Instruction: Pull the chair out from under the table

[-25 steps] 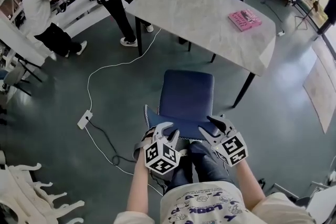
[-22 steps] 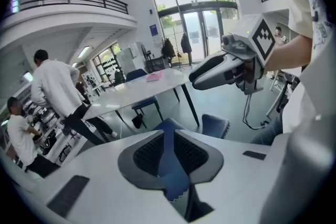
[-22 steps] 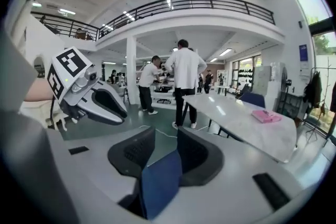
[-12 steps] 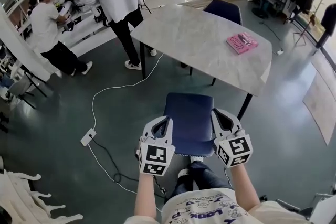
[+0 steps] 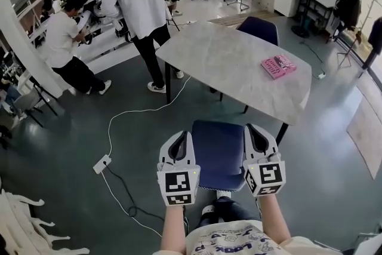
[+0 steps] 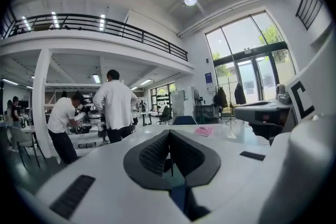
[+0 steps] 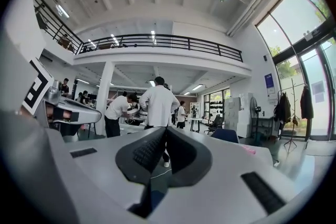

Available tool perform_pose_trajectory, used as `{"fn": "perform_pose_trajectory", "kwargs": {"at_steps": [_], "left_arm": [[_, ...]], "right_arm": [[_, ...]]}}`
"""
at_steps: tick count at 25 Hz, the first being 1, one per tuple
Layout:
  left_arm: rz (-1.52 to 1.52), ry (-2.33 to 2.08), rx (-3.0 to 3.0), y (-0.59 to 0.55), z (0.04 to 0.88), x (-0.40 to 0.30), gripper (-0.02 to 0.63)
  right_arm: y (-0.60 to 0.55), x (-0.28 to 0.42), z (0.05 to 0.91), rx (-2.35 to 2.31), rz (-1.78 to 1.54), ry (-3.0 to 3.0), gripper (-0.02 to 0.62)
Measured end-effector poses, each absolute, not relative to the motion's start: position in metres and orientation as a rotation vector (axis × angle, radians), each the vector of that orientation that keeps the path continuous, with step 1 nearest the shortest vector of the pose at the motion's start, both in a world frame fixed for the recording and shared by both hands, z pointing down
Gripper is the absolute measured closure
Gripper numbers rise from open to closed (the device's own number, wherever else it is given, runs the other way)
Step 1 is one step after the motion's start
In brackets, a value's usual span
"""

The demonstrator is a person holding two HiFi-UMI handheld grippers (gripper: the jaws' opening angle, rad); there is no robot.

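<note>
The blue chair [image 5: 219,151] stands on the floor at 6 o'clock of the marble table [image 5: 227,63], its seat almost wholly clear of the table's near edge. The left gripper [image 5: 181,140] is at the seat's 9 o'clock side and the right gripper [image 5: 256,130] at its 3 o'clock side; each has its jaws pressed together with nothing between them. A pink box [image 5: 278,66] lies on the table toward 2 o'clock of the chair, and a second blue chair [image 5: 258,28] stands at the table's 12 o'clock side
</note>
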State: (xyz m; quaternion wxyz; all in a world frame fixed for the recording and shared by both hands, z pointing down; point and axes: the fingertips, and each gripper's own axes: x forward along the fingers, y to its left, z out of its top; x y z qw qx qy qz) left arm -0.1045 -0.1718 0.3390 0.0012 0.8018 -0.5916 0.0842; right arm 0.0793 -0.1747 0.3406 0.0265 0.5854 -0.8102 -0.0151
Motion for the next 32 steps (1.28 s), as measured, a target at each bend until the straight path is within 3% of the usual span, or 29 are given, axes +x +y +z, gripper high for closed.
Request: {"fn": "perform_pose_trajectory", "kwargs": {"at_steps": [32], "left_arm": [[0.162, -1.867, 2.473, -0.18, 0.326, -0.118, 0.589]], "right_arm": [[-0.186, 0.075, 0.332, 1.864, -0.041, -2.496, 0.591]]}}
